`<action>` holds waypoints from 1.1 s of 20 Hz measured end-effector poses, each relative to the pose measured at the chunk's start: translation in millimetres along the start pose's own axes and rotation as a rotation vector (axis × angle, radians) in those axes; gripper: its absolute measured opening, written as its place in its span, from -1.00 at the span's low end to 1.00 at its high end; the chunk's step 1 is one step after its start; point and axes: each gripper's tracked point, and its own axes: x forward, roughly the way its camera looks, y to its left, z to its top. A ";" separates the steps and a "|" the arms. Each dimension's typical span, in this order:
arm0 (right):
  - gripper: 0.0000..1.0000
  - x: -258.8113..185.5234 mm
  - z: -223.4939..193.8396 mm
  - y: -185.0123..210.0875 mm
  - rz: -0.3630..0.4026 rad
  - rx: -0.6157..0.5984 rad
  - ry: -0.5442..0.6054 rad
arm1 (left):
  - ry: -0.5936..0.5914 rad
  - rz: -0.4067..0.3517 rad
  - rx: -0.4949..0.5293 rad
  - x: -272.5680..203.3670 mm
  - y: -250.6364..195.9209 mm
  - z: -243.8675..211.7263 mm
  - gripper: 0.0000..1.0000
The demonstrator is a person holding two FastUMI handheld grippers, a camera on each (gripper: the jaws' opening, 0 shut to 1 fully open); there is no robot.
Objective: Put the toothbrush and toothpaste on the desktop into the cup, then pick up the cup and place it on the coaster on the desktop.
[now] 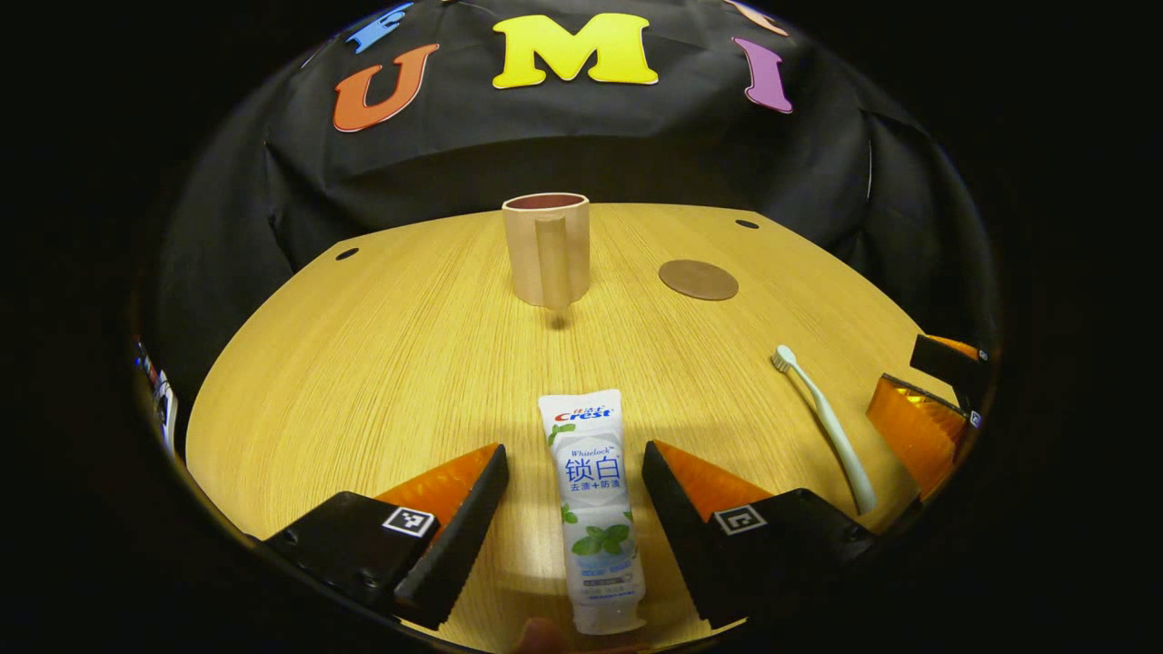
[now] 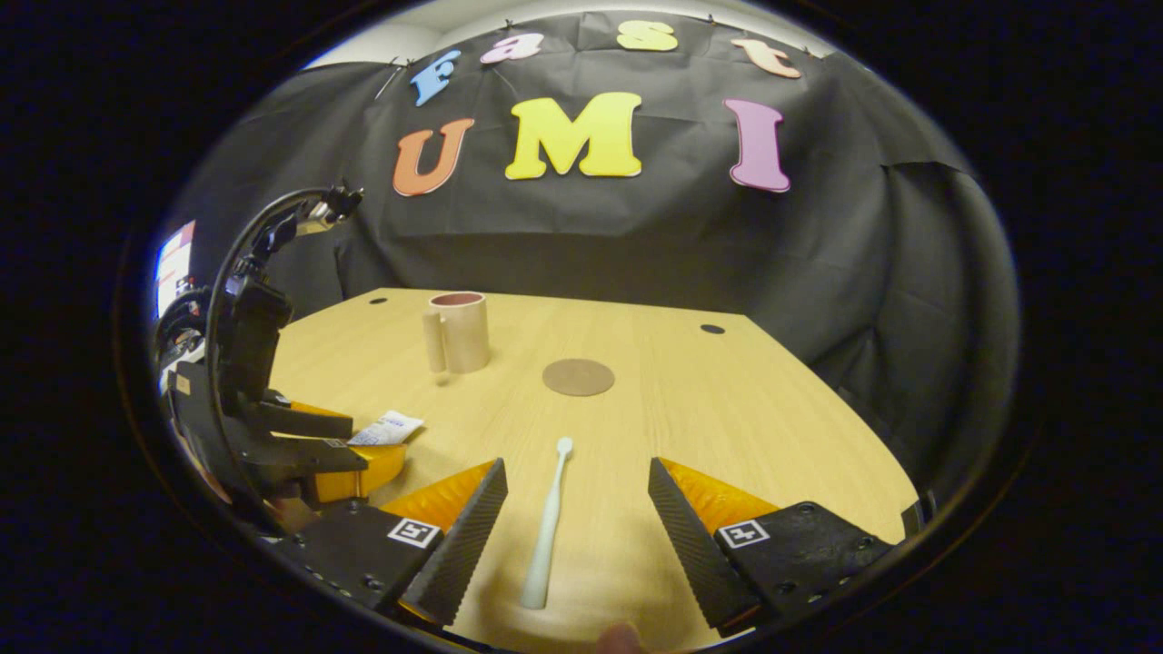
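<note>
A white toothpaste tube (image 1: 593,509) lies flat on the wooden desk between the spread fingers of my left gripper (image 1: 574,495), which is open and not touching it. A pale toothbrush (image 2: 548,529) lies between the fingers of my right gripper (image 2: 575,513), also open, bristles pointing away. The toothbrush (image 1: 825,425) also shows at the right of the left gripper view. A beige cup (image 1: 546,248) with a handle stands upright at the back of the desk. A round brown coaster (image 1: 698,279) lies to its right. In the right gripper view the cup (image 2: 457,331) and coaster (image 2: 578,376) sit beyond the toothbrush.
The left gripper body (image 2: 273,427) with its cable stands at the left of the right gripper view, over the toothpaste (image 2: 386,428). The right gripper's finger (image 1: 918,427) shows at the right edge. Small dark holes (image 1: 346,253) mark the desk's back corners. Black cloth walls the desk.
</note>
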 end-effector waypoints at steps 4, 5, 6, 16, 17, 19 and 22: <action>0.90 10.3 -10.8 3.6 0.005 0.000 0.061 | 0.018 0.009 0.002 -4.5 3.0 -0.1 0.70; 0.96 11.7 -14.1 6.8 0.011 0.004 0.075 | 0.018 0.011 -0.001 -4.6 3.3 0.0 0.63; 0.96 15.1 -17.3 8.4 0.016 0.008 0.092 | 0.020 0.014 -0.004 -4.6 2.8 -1.2 0.61; 0.72 42.3 -22.7 15.4 0.003 0.042 0.199 | 0.039 0.009 -0.017 -7.4 2.6 0.1 -0.10; 0.72 44.3 -22.7 15.7 0.000 0.042 0.205 | 0.041 0.007 -0.015 -7.0 2.6 2.8 -0.12; 0.57 48.1 -25.8 19.4 0.001 0.050 0.219 | 0.042 0.014 -0.027 -9.9 5.5 2.7 -0.16; 0.39 54.2 -31.0 26.2 0.014 0.057 0.245 | 0.035 0.009 -0.035 -12.6 9.0 5.7 -0.21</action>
